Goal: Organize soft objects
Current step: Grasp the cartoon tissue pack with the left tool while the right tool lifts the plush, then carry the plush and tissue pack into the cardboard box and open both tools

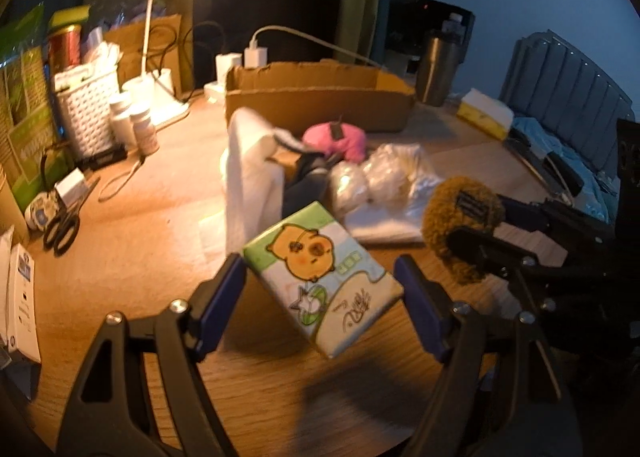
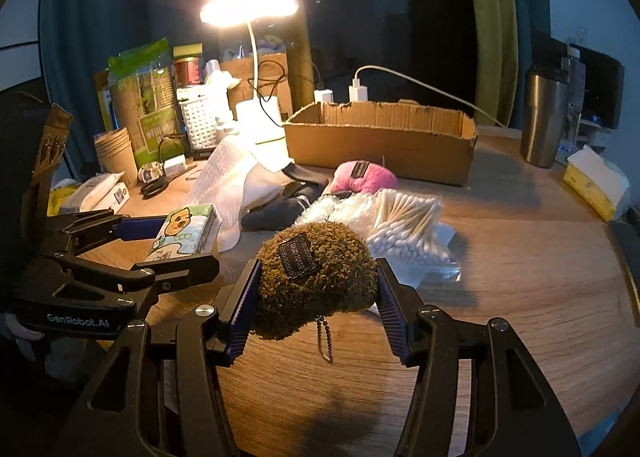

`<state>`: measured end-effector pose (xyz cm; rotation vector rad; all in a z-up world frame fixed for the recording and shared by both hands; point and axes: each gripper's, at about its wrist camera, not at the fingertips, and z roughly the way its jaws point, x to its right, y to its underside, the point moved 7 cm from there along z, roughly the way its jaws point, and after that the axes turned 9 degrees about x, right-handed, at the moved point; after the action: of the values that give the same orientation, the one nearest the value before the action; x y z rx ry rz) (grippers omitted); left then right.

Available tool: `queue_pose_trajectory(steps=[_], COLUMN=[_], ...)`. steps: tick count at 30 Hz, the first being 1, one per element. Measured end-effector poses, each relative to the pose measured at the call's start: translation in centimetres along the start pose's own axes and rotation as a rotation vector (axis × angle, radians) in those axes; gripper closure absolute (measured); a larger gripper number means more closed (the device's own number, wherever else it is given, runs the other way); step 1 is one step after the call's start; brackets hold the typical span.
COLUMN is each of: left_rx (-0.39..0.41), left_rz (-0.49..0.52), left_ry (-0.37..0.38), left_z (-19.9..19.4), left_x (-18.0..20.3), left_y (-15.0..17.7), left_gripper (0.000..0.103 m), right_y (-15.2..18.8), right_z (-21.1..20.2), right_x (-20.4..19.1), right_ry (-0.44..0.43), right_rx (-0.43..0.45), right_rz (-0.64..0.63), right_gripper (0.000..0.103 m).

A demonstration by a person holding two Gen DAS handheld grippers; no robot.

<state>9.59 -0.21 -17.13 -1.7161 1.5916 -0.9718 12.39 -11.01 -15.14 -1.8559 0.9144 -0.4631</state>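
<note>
My left gripper (image 1: 320,289) is shut on a tissue pack (image 1: 320,277) with a cartoon bear print and holds it tilted above the table; both also show in the right wrist view, gripper (image 2: 168,241) and pack (image 2: 184,233). My right gripper (image 2: 316,297) is shut on a fuzzy olive-brown plush (image 2: 316,277) with a dark label and a bead chain; the plush also shows in the left wrist view (image 1: 460,229). A pink plush (image 2: 364,177), dark socks (image 2: 280,209), a white cloth (image 2: 232,181) and a bag of cotton swabs (image 2: 408,225) lie in a pile before an open cardboard box (image 2: 380,141).
A lit desk lamp (image 2: 250,9), a white basket (image 2: 198,121), paper cups (image 2: 116,153), scissors (image 1: 62,231) and bottles (image 1: 144,129) crowd the back left. A steel tumbler (image 2: 544,117) and a yellow tissue box (image 2: 592,181) stand at the right.
</note>
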Motion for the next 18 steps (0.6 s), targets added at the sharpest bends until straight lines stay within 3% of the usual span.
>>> queue_pose_trajectory(steps=[18], left_rx=[0.158], left_rz=[0.028], left_ry=[-0.013], left_z=[-0.6], left_x=[1.3], left_y=[-6.4], left_gripper=[0.025], right_y=[-4.2], right_z=[-1.6], right_x=[2.9], right_ry=[0.051], right_rx=[0.066], right_rz=[-0.017], right_gripper=[0.044])
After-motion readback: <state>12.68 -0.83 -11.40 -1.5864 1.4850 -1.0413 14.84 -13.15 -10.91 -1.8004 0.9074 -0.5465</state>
